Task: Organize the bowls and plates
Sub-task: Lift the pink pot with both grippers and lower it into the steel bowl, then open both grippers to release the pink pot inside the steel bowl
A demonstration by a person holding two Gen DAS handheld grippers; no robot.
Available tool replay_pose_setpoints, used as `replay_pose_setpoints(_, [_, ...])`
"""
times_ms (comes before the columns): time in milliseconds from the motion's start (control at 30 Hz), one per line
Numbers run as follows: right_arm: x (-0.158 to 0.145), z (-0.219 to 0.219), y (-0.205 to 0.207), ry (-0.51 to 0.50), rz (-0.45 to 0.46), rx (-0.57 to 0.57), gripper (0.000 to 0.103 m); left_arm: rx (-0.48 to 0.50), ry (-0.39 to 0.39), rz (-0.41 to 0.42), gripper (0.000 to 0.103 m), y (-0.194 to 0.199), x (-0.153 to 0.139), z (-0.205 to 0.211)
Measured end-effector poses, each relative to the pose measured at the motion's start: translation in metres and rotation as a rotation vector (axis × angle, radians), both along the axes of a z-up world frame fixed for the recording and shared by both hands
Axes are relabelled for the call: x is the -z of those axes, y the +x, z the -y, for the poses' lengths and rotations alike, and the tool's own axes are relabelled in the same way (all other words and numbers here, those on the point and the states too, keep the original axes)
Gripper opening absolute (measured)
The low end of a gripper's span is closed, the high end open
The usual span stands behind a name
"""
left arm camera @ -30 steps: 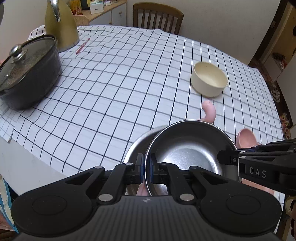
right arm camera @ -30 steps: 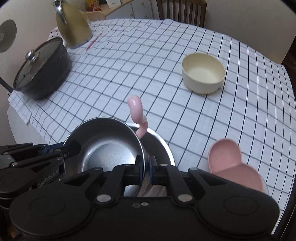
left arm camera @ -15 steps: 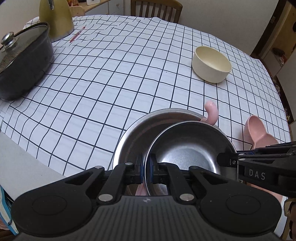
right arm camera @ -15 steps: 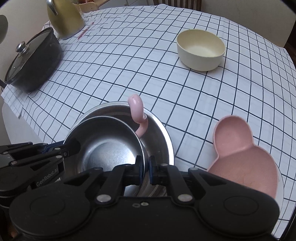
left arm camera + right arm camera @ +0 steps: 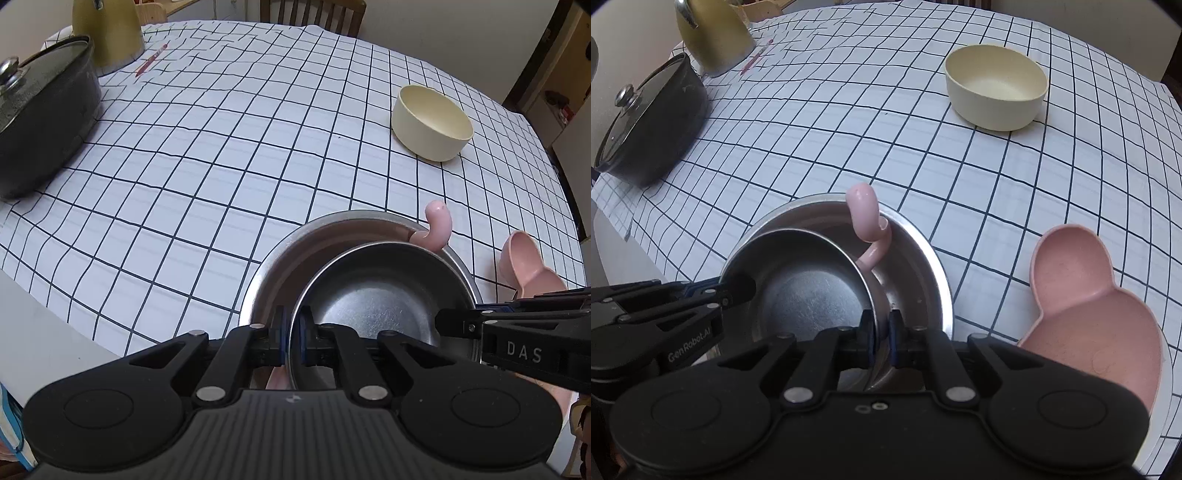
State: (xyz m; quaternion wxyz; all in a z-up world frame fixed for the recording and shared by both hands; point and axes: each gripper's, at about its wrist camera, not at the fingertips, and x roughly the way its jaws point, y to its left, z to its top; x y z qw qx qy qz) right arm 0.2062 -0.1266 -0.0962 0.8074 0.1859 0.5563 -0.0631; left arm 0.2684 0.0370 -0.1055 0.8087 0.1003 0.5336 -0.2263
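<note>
So this is the nesting step: a small steel bowl (image 5: pixel 384 295) is being set down inside the bigger steel bowl (image 5: pixel 280 266) at the near edge of the table. Both grippers are on it. The left gripper (image 5: pixel 291 328) is pinched nearly shut on the small bowl's near-left rim, thin metal wall right between the blue pads, and the right gripper (image 5: pixel 882 330) is clamped the same way on the opposite side of the rim. In each wrist view you can see the other gripper coming in from the side, also on the rim.

Can't tell for sure whether the small bowl has bottomed out yet; it sits low inside the big one but looks a bit off-centre, pushed toward the left side. My guess for the next move: let it settle level, then open both sets of jaws and lift straight up so the rim doesn't catch.

One snag: a pink curly thing (image 5: pixel 866 225) is hooked over the big bowl's far rim, with its tail running down just beside the small bowl. It could get trapped.

Just to the right sits a pink double-lobed dish (image 5: pixel 1082 295). Further out on the checked tablecloth (image 5: pixel 221 166) is a cream bowl (image 5: pixel 432 122), still on its own, probably up next. Far left there's a lidded black pot (image 5: pixel 40 122) and a yellow kettle (image 5: pixel 110 33).
</note>
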Motion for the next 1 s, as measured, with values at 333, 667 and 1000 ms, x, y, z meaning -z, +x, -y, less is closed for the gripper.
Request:
replay_pose_setpoints(333, [-0.005,0.003,0.003,0.009,-0.004,0.006,0.028,0.025,-0.01,-0.02,0.006,0.006,0.001,-0.001])
replay_pose_setpoints(667, [-0.015,0.007,0.0,-0.013,-0.003,0.011,0.037,0.08,-0.013,0.031,0.007,0.0,-0.016,-0.001])
replay_pose_setpoints(1000, [-0.047,0.005,0.001,-0.029,0.07,-0.022,0.055,0.091,-0.055,0.098,0.012,0.005,-0.05,-0.003])
